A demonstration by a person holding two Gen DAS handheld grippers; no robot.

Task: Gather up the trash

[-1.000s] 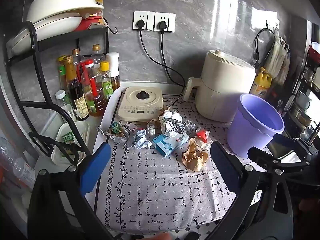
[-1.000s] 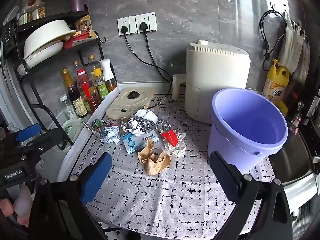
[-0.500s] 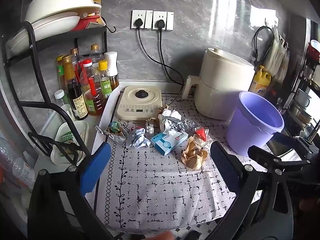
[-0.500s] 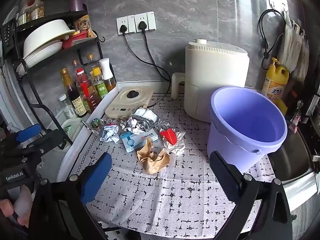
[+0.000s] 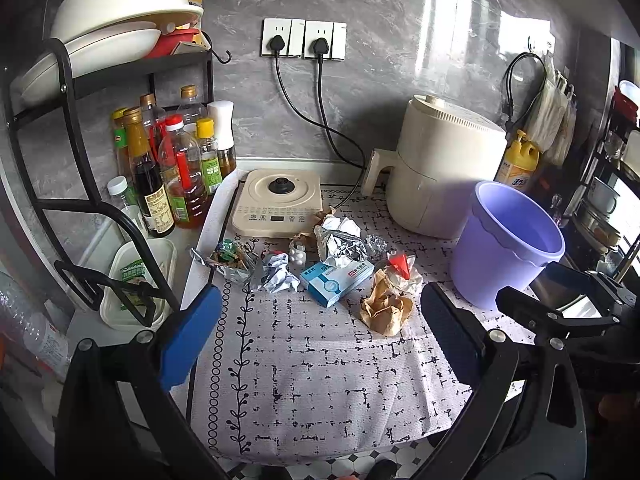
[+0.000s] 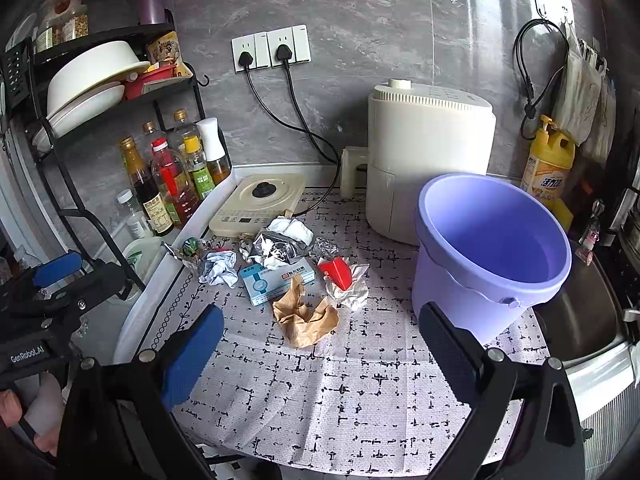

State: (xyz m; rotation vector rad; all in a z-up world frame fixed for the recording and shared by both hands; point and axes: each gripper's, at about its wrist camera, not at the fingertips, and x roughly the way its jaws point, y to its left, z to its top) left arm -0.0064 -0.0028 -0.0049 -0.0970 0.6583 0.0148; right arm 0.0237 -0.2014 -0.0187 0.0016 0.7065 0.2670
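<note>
A litter pile lies mid-counter on a patterned cloth: a crumpled brown paper, a blue-white box, a red wrapper on white tissue, crumpled foil, a white paper ball and a snack wrapper. An empty purple bucket stands to the right of the pile. My left gripper is open, held short of the pile. My right gripper is open too, just short of the brown paper, with the bucket to its right.
A cream induction cooker and a white air fryer stand behind the litter. Sauce bottles and a black dish rack fill the left side. A yellow detergent bottle and a sink are at right.
Both grippers have shifted only slightly; the scene sits a little lower and closer in the views. Nothing on the counter has moved and both jaws stay open.
</note>
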